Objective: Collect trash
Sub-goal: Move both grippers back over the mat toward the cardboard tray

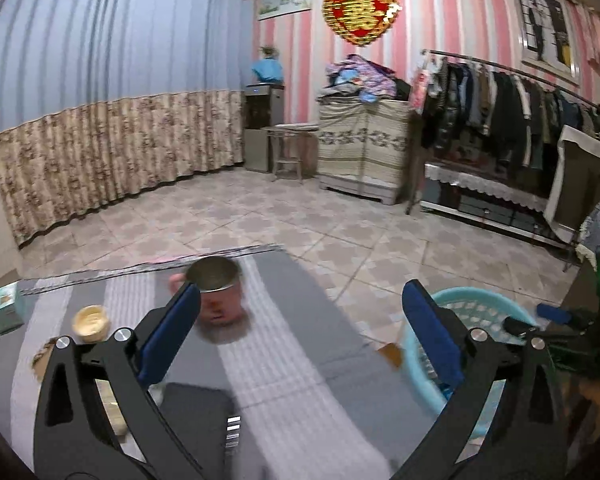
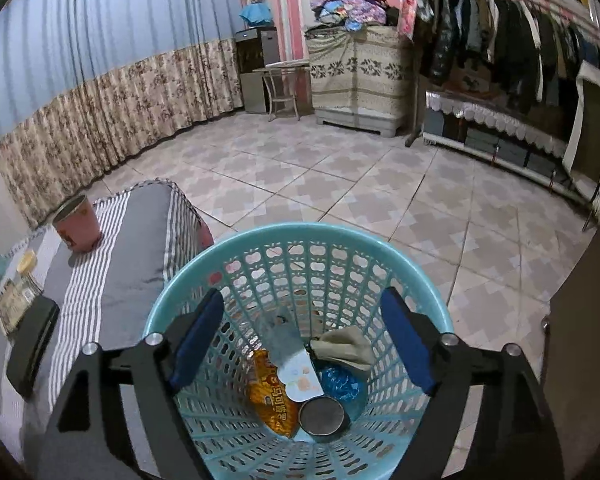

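A pink can (image 1: 220,296) with a metal top stands on the grey striped cloth (image 1: 292,344), just ahead of my open, empty left gripper (image 1: 300,332); it also shows in the right wrist view (image 2: 77,227). My right gripper (image 2: 304,340) is open and empty, directly above the light blue mesh basket (image 2: 236,252). In the basket lie an orange snack wrapper (image 2: 270,398), a round metal lid (image 2: 323,416), a blue wrapper (image 2: 342,384), a crumpled beige piece (image 2: 346,346) and a pale paper (image 2: 296,364). The basket's rim (image 1: 472,300) shows at the left view's right.
A small yellow-lidded jar (image 1: 91,322) and a teal box (image 1: 2,310) sit on the cloth at left. A black flat case (image 2: 32,344) lies on the cloth. A tiled floor (image 2: 340,184), a covered cabinet (image 2: 356,76) and a clothes rack (image 2: 520,32) lie beyond.
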The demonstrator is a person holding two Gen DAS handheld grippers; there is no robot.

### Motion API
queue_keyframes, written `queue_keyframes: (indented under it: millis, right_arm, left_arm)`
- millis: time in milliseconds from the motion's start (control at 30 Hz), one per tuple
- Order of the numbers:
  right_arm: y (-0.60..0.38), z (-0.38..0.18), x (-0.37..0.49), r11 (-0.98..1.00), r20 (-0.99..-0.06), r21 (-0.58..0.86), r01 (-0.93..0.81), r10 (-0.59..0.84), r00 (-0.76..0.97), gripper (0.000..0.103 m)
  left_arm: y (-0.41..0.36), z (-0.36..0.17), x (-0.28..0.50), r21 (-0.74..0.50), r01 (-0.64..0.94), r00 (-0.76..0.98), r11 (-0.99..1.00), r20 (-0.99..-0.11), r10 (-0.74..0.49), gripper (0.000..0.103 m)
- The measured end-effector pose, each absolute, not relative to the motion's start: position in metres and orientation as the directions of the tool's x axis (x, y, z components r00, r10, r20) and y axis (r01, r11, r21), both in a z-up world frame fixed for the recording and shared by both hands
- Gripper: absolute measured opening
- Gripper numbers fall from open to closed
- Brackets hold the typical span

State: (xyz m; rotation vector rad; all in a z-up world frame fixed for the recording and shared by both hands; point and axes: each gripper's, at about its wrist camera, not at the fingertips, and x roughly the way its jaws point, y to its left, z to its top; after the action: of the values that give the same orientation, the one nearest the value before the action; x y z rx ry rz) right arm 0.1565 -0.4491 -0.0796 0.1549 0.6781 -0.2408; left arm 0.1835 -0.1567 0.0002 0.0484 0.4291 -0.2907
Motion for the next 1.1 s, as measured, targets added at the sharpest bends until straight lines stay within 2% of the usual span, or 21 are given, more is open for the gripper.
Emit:
queue_keyframes:
  millis: [133, 333, 500, 700, 1100]
  right_arm:
    - [-0.423, -0.074, 0.157, 0.968, -0.619, 0.019, 0.251, -0.186, 0.763, 0.089]
    - [-0.372, -0.068, 0.162, 0.984, -0.611, -0.023, 0.179, -0.155, 0.777, 0.089]
    - [-0.332, -0.070, 0.169, 0.993, -0.626, 0.002, 0.122, -0.094, 0.774, 0.089]
    - [-0.280, -0.073, 0.176, 0.998, -0.637, -0.016, 0.060, -0.056, 0.768, 0.089]
    - [-0.153, -0.074, 0.200, 0.993, -0.680, -0.012, -0.114, 0.076, 0.730, 0.089]
  left_arm:
    - [-0.108, -0.005, 0.186, 0.016, 0.213, 0.887, 0.977, -0.423, -0.186, 0.097]
    - [-0.019, -0.021, 0.202, 0.008, 0.089, 0.878, 0.996, -0.473, -0.074, 0.097]
    - [0.041, -0.032, 0.212, 0.040, 0.008, 0.863, 0.999, -0.506, 0.013, 0.097]
    - [0.098, -0.038, 0.223, 0.039, -0.048, 0.853, 0.998, -0.519, 0.062, 0.097]
    - [0.157, -0.046, 0.227, 0.047, -0.095, 0.860, 0.994, -0.499, 0.105, 0.097]
